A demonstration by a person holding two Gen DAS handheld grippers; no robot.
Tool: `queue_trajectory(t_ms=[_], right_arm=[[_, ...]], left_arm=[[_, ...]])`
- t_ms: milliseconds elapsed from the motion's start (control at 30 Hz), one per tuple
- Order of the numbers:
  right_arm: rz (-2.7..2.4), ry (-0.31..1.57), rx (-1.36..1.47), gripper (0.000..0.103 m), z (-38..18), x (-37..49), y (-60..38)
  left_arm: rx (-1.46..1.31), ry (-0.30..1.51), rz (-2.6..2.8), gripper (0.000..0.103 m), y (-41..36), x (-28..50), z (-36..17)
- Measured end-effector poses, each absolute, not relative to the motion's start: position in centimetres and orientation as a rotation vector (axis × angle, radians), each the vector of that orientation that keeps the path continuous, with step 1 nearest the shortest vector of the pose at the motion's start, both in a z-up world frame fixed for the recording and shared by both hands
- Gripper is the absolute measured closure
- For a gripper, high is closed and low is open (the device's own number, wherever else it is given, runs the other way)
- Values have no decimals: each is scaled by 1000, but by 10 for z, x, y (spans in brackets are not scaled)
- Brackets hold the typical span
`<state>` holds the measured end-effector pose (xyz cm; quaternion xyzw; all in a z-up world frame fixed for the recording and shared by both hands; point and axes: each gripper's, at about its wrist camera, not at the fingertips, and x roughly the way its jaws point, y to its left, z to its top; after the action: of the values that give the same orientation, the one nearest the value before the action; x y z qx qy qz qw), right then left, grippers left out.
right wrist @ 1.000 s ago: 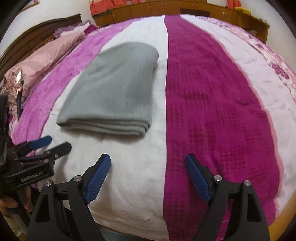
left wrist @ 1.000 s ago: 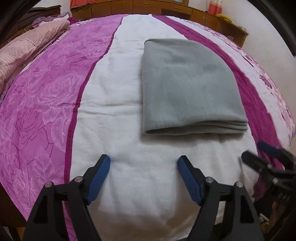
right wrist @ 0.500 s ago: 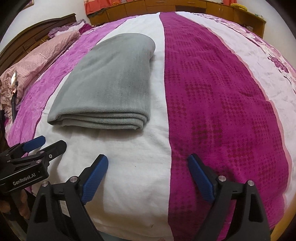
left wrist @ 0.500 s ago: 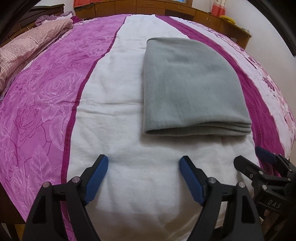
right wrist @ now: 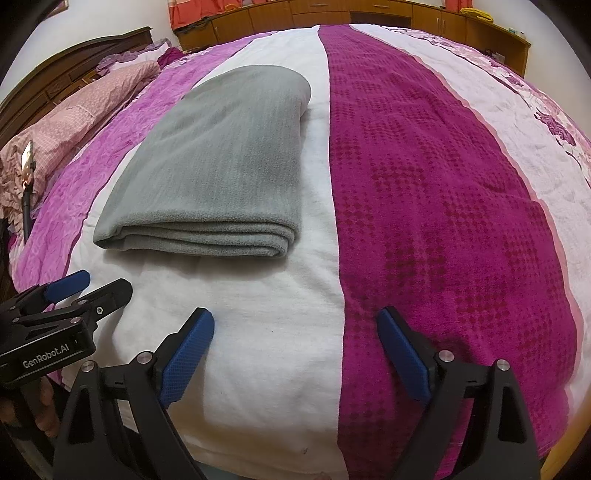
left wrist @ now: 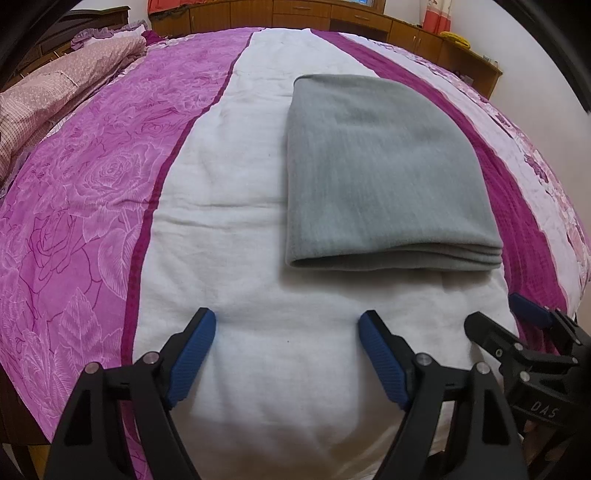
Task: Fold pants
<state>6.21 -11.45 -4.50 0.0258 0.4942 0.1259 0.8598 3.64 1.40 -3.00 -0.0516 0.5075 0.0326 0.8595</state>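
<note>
Pants (left wrist: 384, 177) folded, beyond left gripper (left wrist: 288, 325); apart

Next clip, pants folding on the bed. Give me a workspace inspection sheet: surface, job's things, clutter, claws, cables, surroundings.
Surface: bed cover in purple, white and dark magenta stripes, slightly creased.
Job's things: grey pants folded in a neat stack on the white stripe, layered edges facing the cameras.
Clutter: pink quilt bunched at the bed's left side.
Claws: left claw open, empty, short of the pants; right claw open, empty, over the white and magenta border.
Cables: dark cable with a metal clip at the far left.
Surroundings: wooden cabinets beyond the bed, headboard at left.
</note>
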Motion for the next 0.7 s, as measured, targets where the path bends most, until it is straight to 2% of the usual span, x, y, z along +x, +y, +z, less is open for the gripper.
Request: queue_trajectory(t_ms=[700], right_arm=[[247, 1041, 32, 16, -46, 65, -111]], left_arm=[[-85, 1078, 62, 16, 11, 39, -32]])
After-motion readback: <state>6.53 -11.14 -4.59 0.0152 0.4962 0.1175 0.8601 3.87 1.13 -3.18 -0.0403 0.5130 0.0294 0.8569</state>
